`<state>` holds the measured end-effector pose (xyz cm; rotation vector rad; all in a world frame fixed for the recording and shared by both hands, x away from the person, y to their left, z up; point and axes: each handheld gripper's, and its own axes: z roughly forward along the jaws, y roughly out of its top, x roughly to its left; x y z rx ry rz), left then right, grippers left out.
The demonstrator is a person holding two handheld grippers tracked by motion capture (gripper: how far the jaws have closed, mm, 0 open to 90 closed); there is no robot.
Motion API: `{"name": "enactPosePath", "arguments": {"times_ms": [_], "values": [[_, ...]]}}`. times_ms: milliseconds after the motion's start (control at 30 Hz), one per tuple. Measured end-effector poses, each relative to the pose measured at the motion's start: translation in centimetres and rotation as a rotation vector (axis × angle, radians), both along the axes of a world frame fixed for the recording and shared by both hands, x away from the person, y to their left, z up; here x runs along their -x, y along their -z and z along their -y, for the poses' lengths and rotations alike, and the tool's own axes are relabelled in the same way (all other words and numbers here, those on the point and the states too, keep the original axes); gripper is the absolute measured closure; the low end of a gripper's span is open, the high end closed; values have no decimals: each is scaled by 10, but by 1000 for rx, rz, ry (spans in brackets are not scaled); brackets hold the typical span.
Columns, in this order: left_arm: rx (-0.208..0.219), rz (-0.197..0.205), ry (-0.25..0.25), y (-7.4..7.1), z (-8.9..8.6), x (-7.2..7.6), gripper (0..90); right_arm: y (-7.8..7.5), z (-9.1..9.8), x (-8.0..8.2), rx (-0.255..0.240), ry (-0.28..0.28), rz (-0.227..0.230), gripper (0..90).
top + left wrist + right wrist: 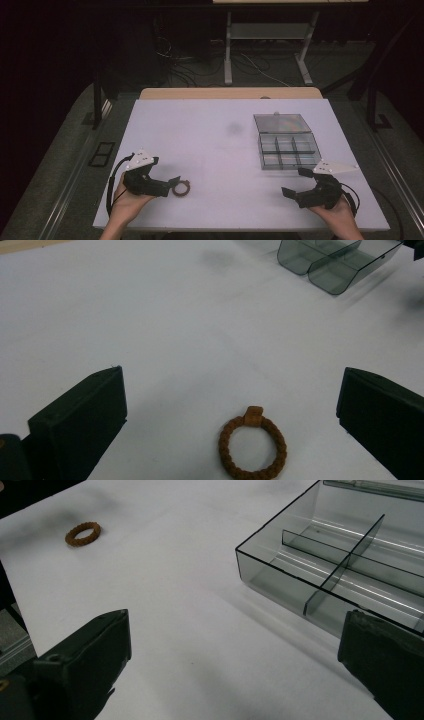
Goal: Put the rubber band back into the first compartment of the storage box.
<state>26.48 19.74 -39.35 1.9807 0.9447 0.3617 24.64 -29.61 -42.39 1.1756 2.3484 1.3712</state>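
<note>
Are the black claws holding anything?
No. The left gripper is open around the brown braided ring on the table, not touching it. The right gripper is open and empty.

Both forearms come in from the near edge of the counter. The left hand (pixel 126 196) holds the left gripper (pixel 170 184) at near left, jaws spread wide and pointing right. The right hand (pixel 336 209) holds the right gripper (pixel 295 182) at near right, jaws wide apart, pointing left and slightly far.
</note>
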Motion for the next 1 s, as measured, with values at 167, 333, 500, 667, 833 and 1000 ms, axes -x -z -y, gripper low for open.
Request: {"name": "enactPosePath", "arguments": {"times_ms": [167, 333, 500, 667, 833, 1000], "values": [[-29, -28, 0, 6, -1, -7, 0, 0, 0, 0, 1, 3, 3, 8], [-58, -53, 1, 11, -2, -13, 0, 0, 0, 0, 5, -1, -6, 8], [-76, -76, 9, 17, -2, -18, 0, 1, 0, -1, 13, -2, -6, 8], [-103, -90, 25, 19, 1, -21, 0, 1, -1, 0, 12, -2, -8, 8], [-138, -113, 47, 22, 4, -23, 0, 1, -1, 0, 12, -3, -15, 8], [-173, -140, 70, 25, 5, -25, 0, 1, -2, 0, 12, -5, -20, 8]]}}
